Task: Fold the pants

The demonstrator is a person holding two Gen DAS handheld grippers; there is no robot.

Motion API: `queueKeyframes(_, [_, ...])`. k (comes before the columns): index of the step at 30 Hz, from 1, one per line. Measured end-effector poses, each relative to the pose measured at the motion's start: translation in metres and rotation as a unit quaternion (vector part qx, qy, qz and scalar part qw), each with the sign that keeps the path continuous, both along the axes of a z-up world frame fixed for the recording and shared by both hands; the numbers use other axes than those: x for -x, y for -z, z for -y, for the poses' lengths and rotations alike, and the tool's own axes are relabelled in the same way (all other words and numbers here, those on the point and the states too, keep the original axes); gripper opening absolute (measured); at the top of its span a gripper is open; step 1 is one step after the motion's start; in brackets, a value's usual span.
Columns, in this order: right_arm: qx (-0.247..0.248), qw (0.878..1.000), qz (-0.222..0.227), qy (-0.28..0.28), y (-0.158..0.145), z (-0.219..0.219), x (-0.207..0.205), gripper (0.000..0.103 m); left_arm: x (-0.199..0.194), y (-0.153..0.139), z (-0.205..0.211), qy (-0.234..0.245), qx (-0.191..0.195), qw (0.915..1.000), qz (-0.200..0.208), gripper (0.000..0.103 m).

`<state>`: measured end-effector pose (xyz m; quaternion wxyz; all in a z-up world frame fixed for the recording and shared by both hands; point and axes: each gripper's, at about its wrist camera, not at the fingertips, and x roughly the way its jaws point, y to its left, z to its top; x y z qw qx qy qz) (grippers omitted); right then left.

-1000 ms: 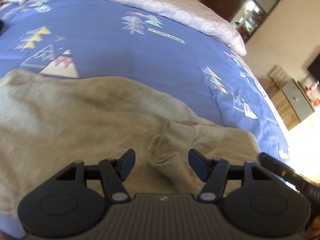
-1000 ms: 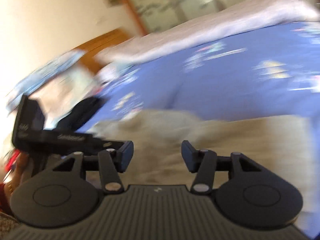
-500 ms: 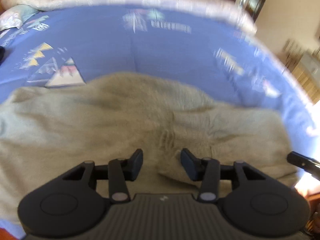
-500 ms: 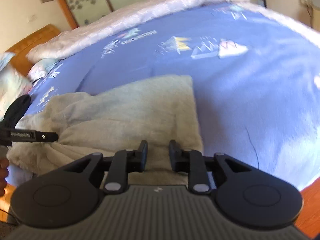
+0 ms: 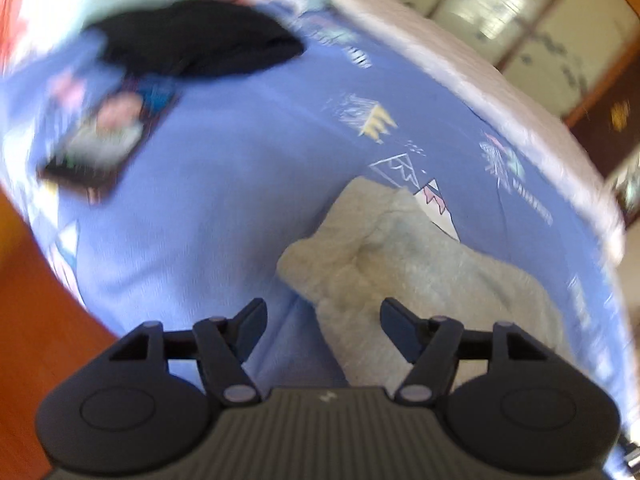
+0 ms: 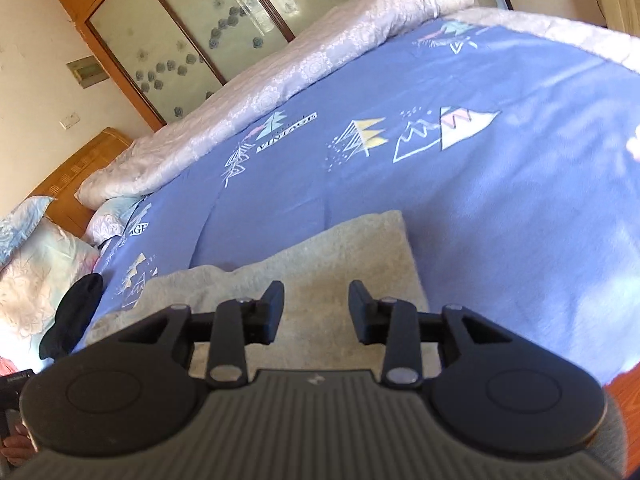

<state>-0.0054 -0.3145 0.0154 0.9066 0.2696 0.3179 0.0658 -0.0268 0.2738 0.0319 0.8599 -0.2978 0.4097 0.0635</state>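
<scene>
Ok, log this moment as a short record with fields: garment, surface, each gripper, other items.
garment: beige pants, lying crumpled on the bed
surface: blue patterned bedspread
left gripper: opening, nothing pinched, over the pants' edge
right gripper: opening, nothing between its fingers, above the pants
other items: black cloth and a pillow at the bed's head

Left gripper (image 5: 323,317) and right gripper (image 6: 316,307) point downward, jaws opening, nothing gripped.
</scene>
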Motion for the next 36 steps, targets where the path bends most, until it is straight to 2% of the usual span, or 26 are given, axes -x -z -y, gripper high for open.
queueKeyframes(1, [0.004, 1.0, -0.003, 0.003, -0.001, -0.002, 0.0, 0.039, -0.002, 0.005, -0.005, 0.001, 0.02, 0.9998, -0.002, 0.064])
queueKeyframes(2, [0.006, 1.0, -0.005, 0.009, -0.001, -0.002, 0.0, 0.039, -0.006, 0.009, -0.005, 0.005, 0.025, 0.9997, -0.005, 0.061])
queueKeyframes(3, [0.008, 1.0, -0.006, 0.019, -0.002, -0.001, 0.002, 0.039, -0.012, 0.013, -0.003, 0.01, 0.007, 0.9998, -0.015, 0.062])
queueKeyframes(5, [0.014, 0.999, -0.01, 0.048, 0.001, 0.008, 0.007, 0.039, -0.023, 0.02, 0.005, 0.019, -0.055, 0.9973, -0.045, 0.061])
queueKeyframes(9, [-0.004, 0.994, -0.035, 0.101, 0.012, 0.031, 0.019, 0.043, -0.03, 0.008, 0.03, 0.042, -0.142, 0.9874, -0.055, 0.062])
queueKeyframes(11, [-0.014, 0.993, -0.044, 0.109, 0.016, 0.037, 0.026, 0.044, -0.024, -0.005, 0.029, 0.034, -0.143, 0.9884, -0.04, 0.058])
queueKeyframes(13, [-0.028, 0.993, -0.053, 0.104, 0.022, 0.041, 0.029, 0.054, -0.018, -0.023, 0.021, 0.012, -0.133, 0.991, -0.011, 0.059])
queueKeyframes(15, [-0.05, 0.992, -0.075, 0.093, 0.033, 0.043, 0.029, 0.055, -0.017, -0.041, 0.016, -0.011, -0.129, 0.9916, 0.012, 0.059])
queueKeyframes(17, [-0.08, 0.991, -0.086, 0.072, 0.041, 0.042, 0.027, 0.047, -0.019, -0.058, 0.023, -0.004, -0.113, 0.9929, 0.037, 0.059])
queueKeyframes(18, [-0.079, 0.991, -0.091, 0.059, 0.041, 0.037, 0.026, 0.021, -0.021, -0.064, 0.032, 0.015, -0.103, 0.9934, 0.048, 0.06])
queueKeyframes(19, [-0.075, 0.991, -0.097, 0.051, 0.039, 0.032, 0.023, 0.016, -0.027, -0.069, 0.044, 0.043, -0.091, 0.9933, 0.057, 0.061])
queueKeyframes(21, [-0.065, 0.994, -0.08, 0.037, 0.027, 0.02, 0.024, 0.013, -0.038, -0.074, 0.078, 0.108, -0.074, 0.9893, 0.064, 0.062])
queueKeyframes(24, [-0.04, 0.999, -0.02, -0.026, -0.005, -0.012, 0.029, 0.012, -0.059, -0.079, 0.147, 0.211, -0.071, 0.9725, 0.066, 0.064])
queueKeyframes(26, [0.008, 0.997, 0.017, -0.074, -0.024, -0.044, 0.03, 0.012, -0.07, -0.08, 0.194, 0.28, -0.063, 0.9557, 0.065, 0.068])
queueKeyframes(27, [0.03, 0.994, 0.031, -0.096, -0.03, -0.06, 0.032, 0.012, -0.075, -0.081, 0.217, 0.315, -0.058, 0.9447, 0.068, 0.076])
queueKeyframes(28, [0.054, 0.991, 0.043, -0.117, -0.033, -0.076, 0.033, 0.012, -0.076, -0.082, 0.241, 0.342, -0.065, 0.9348, 0.071, 0.08])
queueKeyframes(31, [0.128, 0.977, 0.071, -0.156, -0.037, -0.115, 0.036, 0.011, -0.085, -0.078, 0.297, 0.397, -0.119, 0.9077, 0.068, 0.091])
queueKeyframes(32, [0.14, 0.974, 0.077, -0.162, -0.038, -0.123, 0.036, 0.011, -0.09, -0.073, 0.311, 0.408, -0.138, 0.9006, 0.058, 0.092])
queueKeyframes(33, [0.146, 0.972, 0.081, -0.166, -0.038, -0.128, 0.037, 0.011, -0.094, -0.066, 0.321, 0.412, -0.149, 0.8979, 0.046, 0.091])
queueKeyframes(34, [0.147, 0.971, 0.085, -0.169, -0.038, -0.129, 0.038, 0.011, -0.099, -0.058, 0.327, 0.416, -0.149, 0.8967, 0.03, 0.088])
queueKeyframes(35, [0.147, 0.97, 0.087, -0.173, -0.038, -0.13, 0.039, 0.011, -0.105, -0.051, 0.331, 0.422, -0.137, 0.896, 0.015, 0.075])
queueKeyframes(36, [0.149, 0.969, 0.088, -0.178, -0.038, -0.131, 0.04, 0.011, -0.111, -0.042, 0.335, 0.431, -0.117, 0.8946, -0.005, 0.041])
